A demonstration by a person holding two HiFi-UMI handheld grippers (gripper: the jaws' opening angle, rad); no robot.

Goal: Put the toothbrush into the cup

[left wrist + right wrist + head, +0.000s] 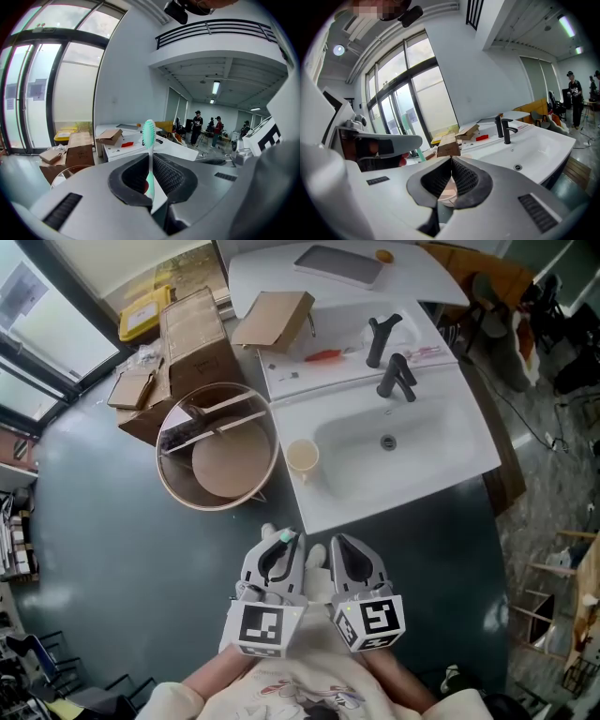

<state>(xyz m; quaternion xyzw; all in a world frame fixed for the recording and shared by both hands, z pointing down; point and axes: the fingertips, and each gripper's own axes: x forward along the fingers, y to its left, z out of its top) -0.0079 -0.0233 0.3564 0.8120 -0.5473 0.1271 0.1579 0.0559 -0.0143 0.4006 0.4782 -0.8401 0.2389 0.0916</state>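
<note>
A pale paper cup stands on the left rim of the white sink. Below the sink's front edge my two grippers hang side by side. The left gripper is shut on a toothbrush, which sticks up between the pads with its mint-green head on top; that head shows at the jaw tips in the head view. My right gripper is shut with nothing in it, its tips meeting. Beyond its jaws the cup shows pale. The cup lies ahead of both grippers, well apart from them.
A round wood-rimmed bin stands left of the sink, touching its corner. Cardboard boxes lie behind it. Two black taps rise at the basin's back edge. A red item lies on the counter. People stand far off.
</note>
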